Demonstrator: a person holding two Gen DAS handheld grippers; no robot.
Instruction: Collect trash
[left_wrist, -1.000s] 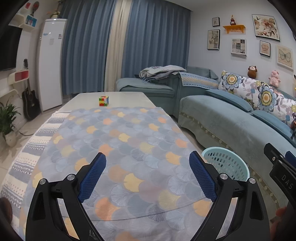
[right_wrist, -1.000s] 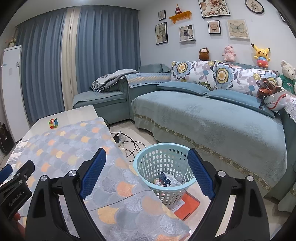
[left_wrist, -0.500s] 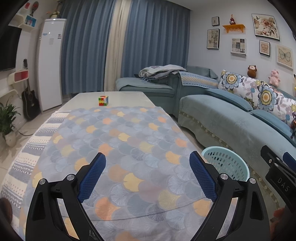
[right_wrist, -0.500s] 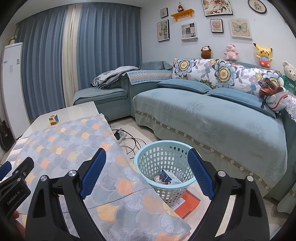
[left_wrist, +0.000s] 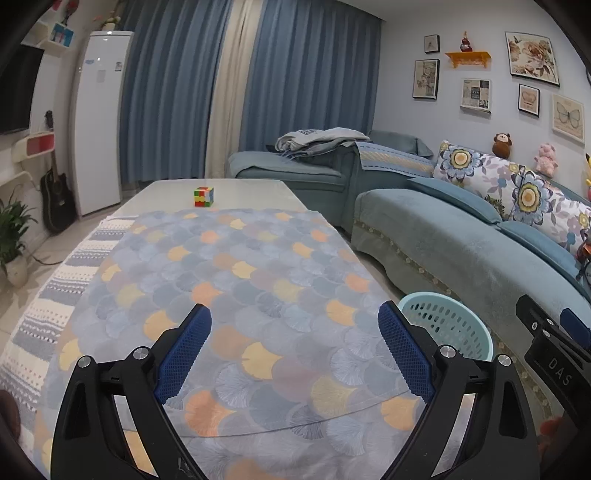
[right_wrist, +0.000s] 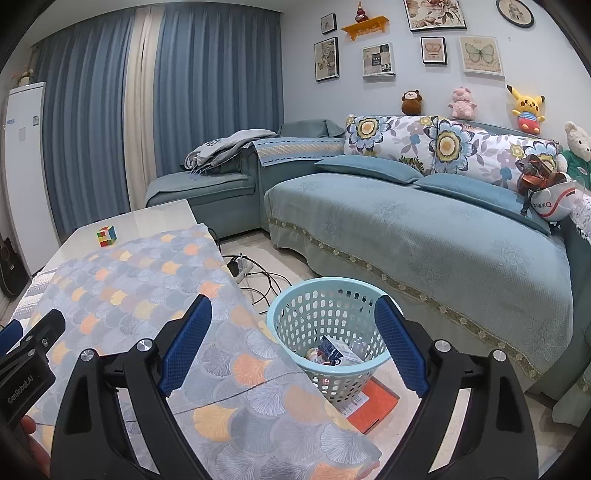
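Note:
A light blue perforated basket (right_wrist: 334, 325) stands on the floor between the low table and the sofa, with a blue carton and other trash (right_wrist: 334, 350) at its bottom. In the left wrist view the basket (left_wrist: 448, 330) shows just past the table's right edge. My left gripper (left_wrist: 293, 314) hovers open over the patterned tablecloth (left_wrist: 236, 295) with nothing between its blue pads. My right gripper (right_wrist: 291, 306) is open too, held over the table's right edge and the basket, and holds nothing.
A colourful puzzle cube (left_wrist: 204, 196) sits on the bare far end of the table. A blue sofa (right_wrist: 424, 236) with cushions runs along the right. Cables and a power strip (right_wrist: 243, 269) lie on the floor. An orange-red booklet (right_wrist: 373, 404) lies under the basket.
The right wrist view has shifted slightly, so the basket sits a little lower and more central than a second ago. Both grippers stay open and nothing else has moved.

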